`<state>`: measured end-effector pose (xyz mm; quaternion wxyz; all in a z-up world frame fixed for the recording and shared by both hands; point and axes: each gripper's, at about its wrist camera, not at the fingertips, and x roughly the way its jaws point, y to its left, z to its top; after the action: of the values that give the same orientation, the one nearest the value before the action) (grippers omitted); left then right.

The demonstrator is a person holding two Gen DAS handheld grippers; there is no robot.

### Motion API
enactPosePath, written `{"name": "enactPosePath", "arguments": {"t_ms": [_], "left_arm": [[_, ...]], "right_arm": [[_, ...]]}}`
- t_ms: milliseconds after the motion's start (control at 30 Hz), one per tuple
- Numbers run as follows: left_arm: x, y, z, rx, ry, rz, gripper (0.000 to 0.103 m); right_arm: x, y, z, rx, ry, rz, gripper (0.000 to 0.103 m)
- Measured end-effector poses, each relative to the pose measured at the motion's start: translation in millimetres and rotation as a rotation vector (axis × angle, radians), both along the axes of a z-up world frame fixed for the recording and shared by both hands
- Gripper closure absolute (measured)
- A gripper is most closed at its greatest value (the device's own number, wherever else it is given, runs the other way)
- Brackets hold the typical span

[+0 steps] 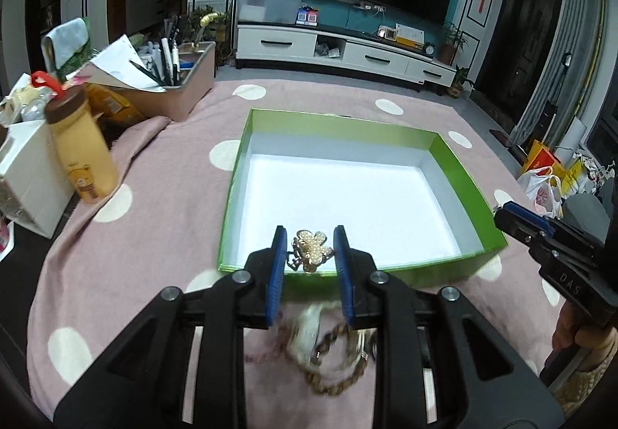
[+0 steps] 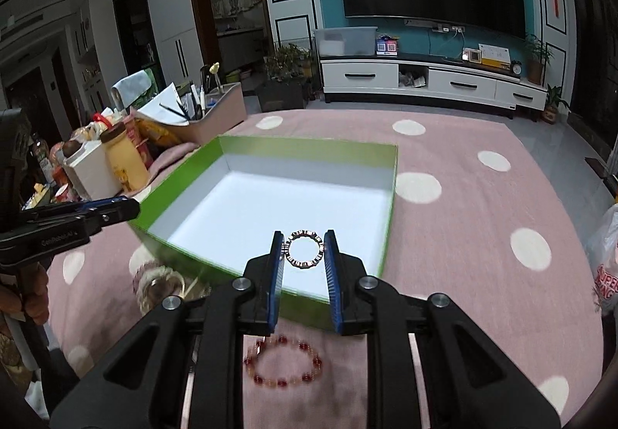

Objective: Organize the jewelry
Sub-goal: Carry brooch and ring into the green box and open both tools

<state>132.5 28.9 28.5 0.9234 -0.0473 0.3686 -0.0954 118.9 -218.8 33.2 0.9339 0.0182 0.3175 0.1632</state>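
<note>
Between my left gripper, low in the frame, I pinch a gold brooch, pearl-studded and flower-shaped, held over the near rim of the green box so it drops inside. My right gripper pinches a silvery ring above the white floor. Beads and a blurred heap wait on the pink dotted worktop.

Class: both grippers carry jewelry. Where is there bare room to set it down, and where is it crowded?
Free: the white floor of the green box, bare wall to wall; also the pink cloth right of the box. Crowded: the near strip with the bead bracelet and jewelry pile.
</note>
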Motion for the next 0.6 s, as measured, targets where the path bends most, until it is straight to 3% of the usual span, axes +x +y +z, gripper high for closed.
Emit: {"name": "enactPosePath", "arguments": {"t_ms": [233, 267, 300, 333, 400, 600], "left_arm": [[41.4, -17.1, -14.7, 0.023, 0.047, 0.007, 0.078], [44.5, -18.5, -15.7, 0.026, 0.051, 0.01, 0.078], [48.6, -20.4, -17.1, 0.033, 0.056, 0.014, 0.075], [49.5, -21.2, -17.2, 0.032, 0.06, 0.011, 0.063], [48.0, -21.6, -16.4, 0.041, 0.048, 0.017, 0.045], [34.7, -7.9, -9.7, 0.03, 0.036, 0.043, 0.036]], "right_arm": [[35.3, 9.1, -17.8, 0.01, 0.058, 0.024, 0.082], [38.3, 8.1, -19.2, 0.013, 0.061, 0.015, 0.077], [39.2, 6.7, -19.5, 0.017, 0.062, 0.004, 0.071], [39.6, 2.2, -19.0, 0.032, 0.062, -0.015, 0.06], [38.4, -6.7, -17.0, 0.074, 0.063, -0.031, 0.059], [17.2, -40.6, -13.0, 0.125, 0.073, -0.096, 0.058]]}}
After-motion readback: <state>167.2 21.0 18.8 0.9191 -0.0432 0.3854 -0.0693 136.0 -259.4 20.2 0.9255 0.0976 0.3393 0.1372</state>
